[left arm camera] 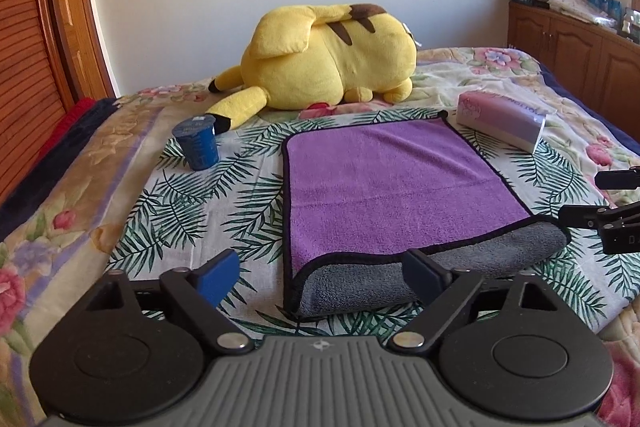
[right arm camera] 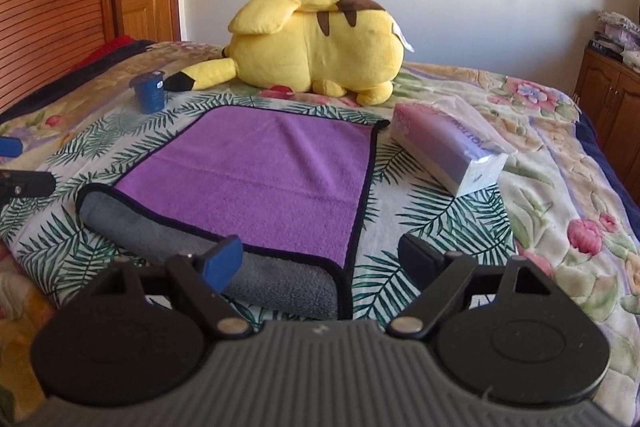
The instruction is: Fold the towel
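A purple towel (left arm camera: 384, 179) with a black hem lies on the bed, its near edge turned over so the grey underside (left arm camera: 460, 263) shows as a roll. It also shows in the right wrist view (right arm camera: 264, 175). My left gripper (left arm camera: 320, 279) is open, just short of the towel's near left corner, holding nothing. My right gripper (right arm camera: 324, 263) is open, over the towel's near right corner, holding nothing. The right gripper's fingers (left arm camera: 616, 203) show at the right edge of the left wrist view. The left gripper's fingers (right arm camera: 16, 167) show at the left edge of the right wrist view.
A yellow plush toy (left arm camera: 328, 59) lies behind the towel. A blue cup (left arm camera: 197, 143) stands to the towel's far left. A pink tissue pack (left arm camera: 504, 119) lies at its far right. A wooden wardrobe (left arm camera: 32, 39) is on the left, a wooden cabinet (left arm camera: 576, 55) on the right.
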Demonstrator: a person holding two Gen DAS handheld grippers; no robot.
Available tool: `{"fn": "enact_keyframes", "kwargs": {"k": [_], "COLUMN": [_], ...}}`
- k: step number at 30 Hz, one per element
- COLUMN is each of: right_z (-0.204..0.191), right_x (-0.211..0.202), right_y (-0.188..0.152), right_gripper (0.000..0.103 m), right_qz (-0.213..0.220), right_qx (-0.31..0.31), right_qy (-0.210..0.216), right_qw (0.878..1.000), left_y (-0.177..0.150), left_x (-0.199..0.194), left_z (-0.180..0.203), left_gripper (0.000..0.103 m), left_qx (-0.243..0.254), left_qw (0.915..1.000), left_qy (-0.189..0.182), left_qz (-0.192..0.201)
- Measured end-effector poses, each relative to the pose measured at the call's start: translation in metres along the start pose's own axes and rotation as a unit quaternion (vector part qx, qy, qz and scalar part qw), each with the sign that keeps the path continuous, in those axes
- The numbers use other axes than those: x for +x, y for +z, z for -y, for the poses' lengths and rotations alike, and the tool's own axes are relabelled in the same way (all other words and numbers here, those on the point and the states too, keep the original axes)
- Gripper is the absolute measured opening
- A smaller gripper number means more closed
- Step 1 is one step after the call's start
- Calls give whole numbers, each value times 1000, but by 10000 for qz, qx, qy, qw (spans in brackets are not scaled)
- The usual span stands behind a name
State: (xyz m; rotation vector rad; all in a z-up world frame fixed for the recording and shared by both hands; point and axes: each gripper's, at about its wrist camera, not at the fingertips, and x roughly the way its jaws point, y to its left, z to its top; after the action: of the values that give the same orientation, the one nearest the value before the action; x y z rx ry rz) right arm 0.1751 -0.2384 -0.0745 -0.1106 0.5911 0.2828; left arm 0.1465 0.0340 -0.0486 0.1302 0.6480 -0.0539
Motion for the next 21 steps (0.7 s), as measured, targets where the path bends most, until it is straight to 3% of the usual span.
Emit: {"fn": "enact_keyframes", "kwargs": {"k": [9, 17, 21], "right_z": [6, 10, 12], "right_x": [16, 30, 38], "right_y": [1, 1, 1], "right_gripper": [83, 81, 79], "right_qz": [-146, -307, -408], "right_qx": [9, -5, -5], "right_qy": [65, 106, 132], "right_qw": [9999, 9995, 9991], "left_y": [4, 3, 1], "left_x": [23, 45, 57], "left_z": [-12, -16, -18], "left_gripper": [62, 52, 51], "left_qx": [89, 176, 180], "left_qw": [9999, 9990, 9986], "left_qy": [27, -170, -177], "left_qz": [-138, -362, -469]}}
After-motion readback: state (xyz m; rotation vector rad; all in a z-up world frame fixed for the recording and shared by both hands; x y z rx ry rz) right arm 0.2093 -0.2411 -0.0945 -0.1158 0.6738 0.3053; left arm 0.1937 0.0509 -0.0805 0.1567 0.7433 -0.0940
